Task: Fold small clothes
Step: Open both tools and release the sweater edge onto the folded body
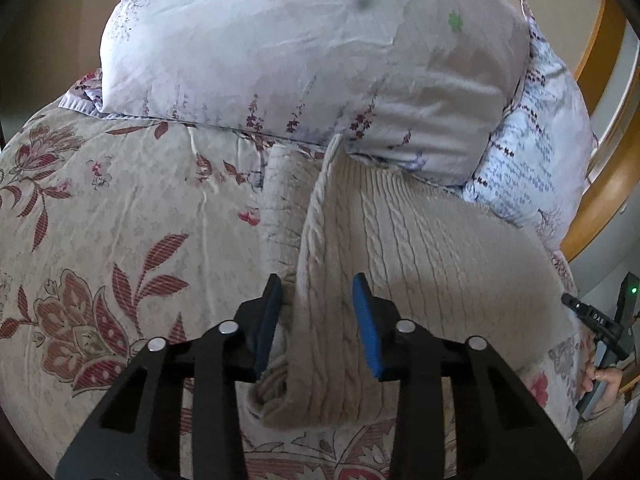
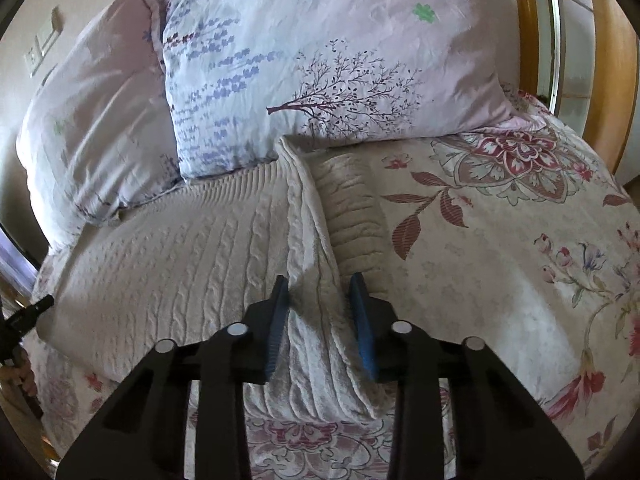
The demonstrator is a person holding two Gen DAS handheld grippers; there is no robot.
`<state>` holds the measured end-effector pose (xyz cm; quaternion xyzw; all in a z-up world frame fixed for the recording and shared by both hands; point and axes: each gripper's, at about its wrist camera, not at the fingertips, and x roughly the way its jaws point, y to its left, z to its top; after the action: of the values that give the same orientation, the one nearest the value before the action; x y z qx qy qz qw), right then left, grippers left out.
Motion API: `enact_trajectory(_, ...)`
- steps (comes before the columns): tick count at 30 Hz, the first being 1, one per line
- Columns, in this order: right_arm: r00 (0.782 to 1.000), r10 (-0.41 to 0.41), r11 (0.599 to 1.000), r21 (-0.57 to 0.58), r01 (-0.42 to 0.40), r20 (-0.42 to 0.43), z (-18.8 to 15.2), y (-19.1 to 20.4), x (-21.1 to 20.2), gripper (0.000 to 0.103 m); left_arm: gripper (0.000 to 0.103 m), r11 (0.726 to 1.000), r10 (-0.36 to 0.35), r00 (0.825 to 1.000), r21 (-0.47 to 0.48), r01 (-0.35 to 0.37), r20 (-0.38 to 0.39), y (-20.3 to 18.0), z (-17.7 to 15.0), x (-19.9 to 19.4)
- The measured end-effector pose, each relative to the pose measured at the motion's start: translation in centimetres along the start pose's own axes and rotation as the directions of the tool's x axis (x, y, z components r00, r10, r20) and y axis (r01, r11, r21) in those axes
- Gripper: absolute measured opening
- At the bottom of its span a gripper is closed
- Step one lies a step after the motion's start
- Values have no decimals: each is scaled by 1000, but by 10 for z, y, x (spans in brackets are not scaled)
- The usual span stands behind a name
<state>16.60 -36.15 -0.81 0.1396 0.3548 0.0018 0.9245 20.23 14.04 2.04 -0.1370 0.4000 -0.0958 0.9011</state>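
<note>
Cable-knit cream sweater (image 1: 400, 248) lies ridged between both parted, empty tongs, left (image 1: 318, 322) and right (image 2: 320, 322).

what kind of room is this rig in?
Most likely a bedroom: the sweater lies on a floral bedspread, two pillows are propped behind it, and a wooden headboard stands at the edge.

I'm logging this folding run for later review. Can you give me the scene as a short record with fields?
garment: cream cable-knit sweater, lying on the bed, side edges folded up
surface: floral bedspread
behind garment: two floral pillows
left gripper: open, fingers straddling the sweater's raised left fold
right gripper: open, fingers straddling the raised right fold
fold status: not finished
</note>
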Motion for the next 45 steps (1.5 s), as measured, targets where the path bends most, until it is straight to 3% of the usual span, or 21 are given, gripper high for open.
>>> enact_trajectory(2,1000,-15,1000,-23,15,2,-2,2,0,15,20,1000,3,1000,11,-3,-7,-2,-2,2)
enact_trajectory(5,1000,-18,999,-38,19,19,-4,4,-3,12,9,1000,-3,1000,16,3,-20,-2,-4,3)
enact_trajectory(20,995,17,1000,4,-17,100,-8,5,-41,11,8,996,-90,996,-20,90,3,10,-5,-20)
enact_trajectory(30,999,-45,998,41,46,-21,-23,-8,-11,11,8,995,-94,995,-38,93,-24,22,-21,-15)
enact_trajectory(33,998,-57,998,41,58,-22,-25,-7,-8,11,8,996,-88,996,-37,87,-23,23,-22,-12)
enact_trajectory(39,998,-60,997,50,61,-30,-22,-6,-10,12,18,998,-57,998,-1,57,-28,13,-20,-12)
enact_trajectory(41,998,-60,997,46,62,-26,-19,-4,-14,18,44,999,-39,999,15,39,-12,7,-19,-19)
enact_trajectory(43,997,-68,997,23,68,21,-17,3,-25,22,53,999,-6,999,46,4,38,0,-19,-29)
enact_trajectory(45,995,-59,998,-34,62,76,-15,17,-37,39,62,993,13,995,116,-24,96,-15,-19,-40)
